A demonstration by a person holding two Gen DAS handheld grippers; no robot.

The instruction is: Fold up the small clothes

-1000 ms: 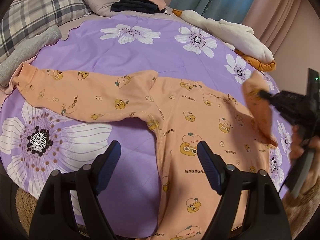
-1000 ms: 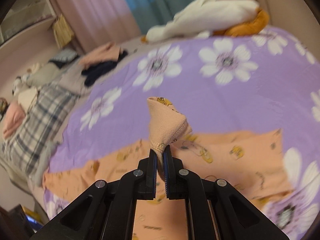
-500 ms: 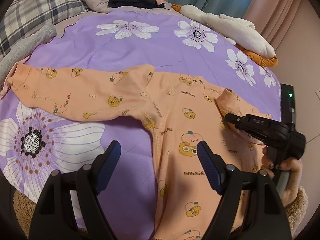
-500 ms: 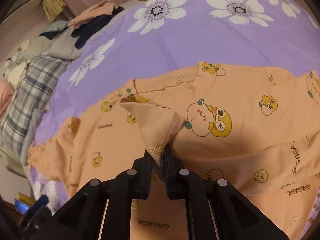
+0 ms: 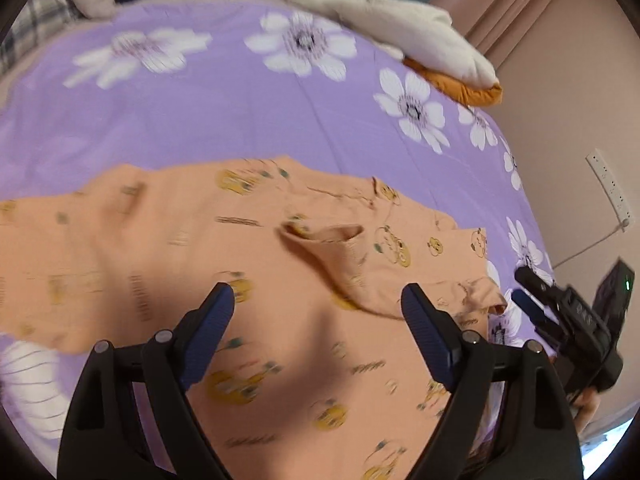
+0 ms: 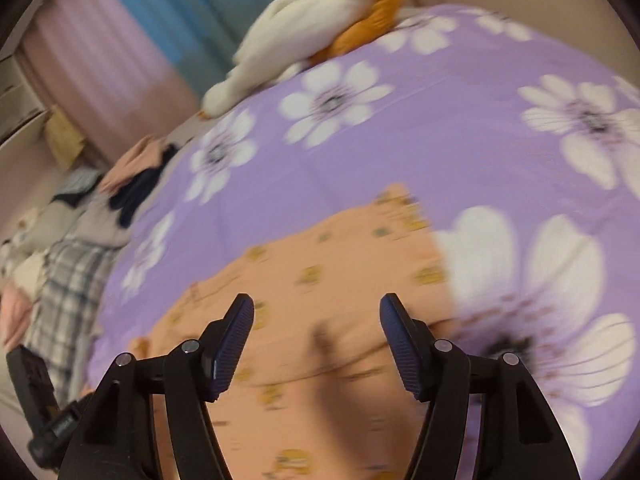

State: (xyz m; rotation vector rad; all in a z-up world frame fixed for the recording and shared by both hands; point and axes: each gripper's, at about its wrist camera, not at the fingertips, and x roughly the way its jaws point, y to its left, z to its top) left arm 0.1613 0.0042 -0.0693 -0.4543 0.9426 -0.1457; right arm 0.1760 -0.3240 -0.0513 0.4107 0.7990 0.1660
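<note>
- Peach baby shirt (image 5: 168, 236) with yellow cartoon prints lies spread flat on the purple flowered bedsheet (image 5: 224, 108); it fills the lower half of both wrist views.
- One sleeve (image 5: 352, 264) is folded inward and rests on top of the shirt body, cuff opening toward the middle.
- Left gripper (image 5: 318, 312) hovers over the shirt, jaws spread wide, nothing between them; blue pads (image 5: 216, 320) clear of the cloth.
- Right gripper (image 6: 317, 320) also wide apart and holding nothing, above the shirt's edge near a big white flower print.
- Right gripper is visible in the left view (image 5: 532, 300) at the far right, off the shirt's edge, well apart from the folded sleeve.
- White and orange plush toy (image 5: 400, 28) lies at the far edge of the bed; same toy in the right view (image 6: 316, 36).
- Pile of dark and pink clothes (image 6: 136, 176) sits at the far left corner of the bed, next to a plaid blanket (image 6: 68, 280).
- Pink and teal curtains (image 6: 120, 40) hang behind the bed.
- Both views motion-blurred; print details hard to read.
</note>
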